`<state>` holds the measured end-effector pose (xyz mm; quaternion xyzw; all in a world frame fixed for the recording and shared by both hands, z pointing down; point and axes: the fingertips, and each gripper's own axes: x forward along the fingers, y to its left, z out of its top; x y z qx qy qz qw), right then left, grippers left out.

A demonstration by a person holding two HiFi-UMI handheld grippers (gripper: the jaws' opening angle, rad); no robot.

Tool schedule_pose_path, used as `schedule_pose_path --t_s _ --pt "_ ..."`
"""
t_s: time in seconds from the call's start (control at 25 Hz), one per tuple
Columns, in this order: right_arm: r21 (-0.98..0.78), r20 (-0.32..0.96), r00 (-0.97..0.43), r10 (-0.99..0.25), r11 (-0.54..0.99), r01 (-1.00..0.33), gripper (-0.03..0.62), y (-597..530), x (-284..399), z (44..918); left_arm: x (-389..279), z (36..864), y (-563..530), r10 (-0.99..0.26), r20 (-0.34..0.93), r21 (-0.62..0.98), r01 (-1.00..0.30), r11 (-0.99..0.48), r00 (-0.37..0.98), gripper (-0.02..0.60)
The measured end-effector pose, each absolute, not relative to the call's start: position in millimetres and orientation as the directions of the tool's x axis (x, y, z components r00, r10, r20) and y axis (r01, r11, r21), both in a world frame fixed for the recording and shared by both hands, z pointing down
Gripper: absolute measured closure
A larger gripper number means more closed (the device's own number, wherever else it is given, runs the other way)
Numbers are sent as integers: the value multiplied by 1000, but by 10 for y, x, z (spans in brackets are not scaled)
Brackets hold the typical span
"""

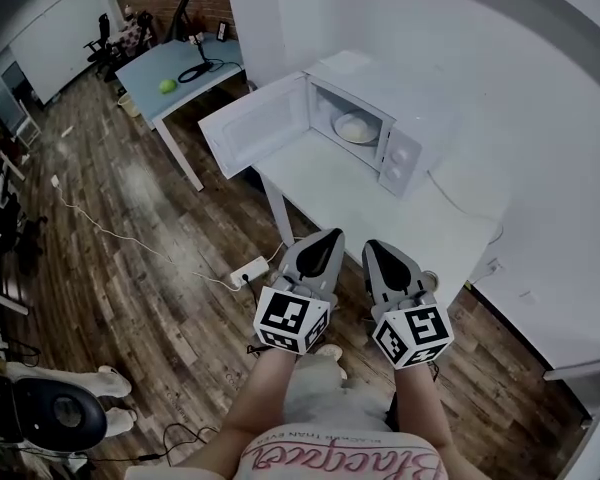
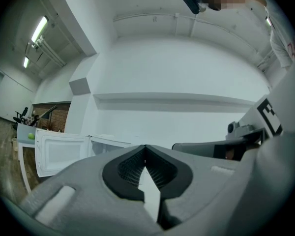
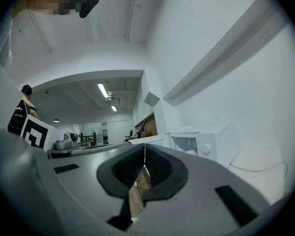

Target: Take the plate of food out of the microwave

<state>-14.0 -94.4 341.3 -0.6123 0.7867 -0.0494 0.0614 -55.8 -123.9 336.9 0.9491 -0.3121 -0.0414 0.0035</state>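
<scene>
- You are holding the left tongs (image 1: 329,236) clenched. The dark ribbed pads are meeting at the tips in the left gripper view, with nothing between them.
- You are holding the right tongs (image 1: 373,248) clenched as well. They are empty, with the tips touching in the right gripper view.
- Both pairs are sitting side by side, pointing level toward the flat white tabletop (image 1: 350,203) and hovering at its near edge, touching nothing.
- The boxy white microwave oven (image 1: 380,108) is standing at the far end of that tabletop, close to the white wall.
- Its white door (image 1: 252,125) is standing wide open, out to the left in the head view.
- The round pale plate (image 1: 357,128), carrying a pale mound of food, is resting inside the microwave's cavity, well apart from both tongs.
- A small green ball (image 1: 167,86) is lying on a grey-blue table (image 1: 155,68) further back in the room.
- A white power strip (image 1: 248,271) is lying on the brown wood-plank floor (image 1: 130,268), near the tabletop's leg.
</scene>
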Motion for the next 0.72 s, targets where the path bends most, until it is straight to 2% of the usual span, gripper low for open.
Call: schedule_pose_path --t_s 0.72 --pt "-131 -69 -243 -968 250 -959 582 -1185 37 3358 -366 3326 -1443 -564 -85 -40 -568 -822 822 577"
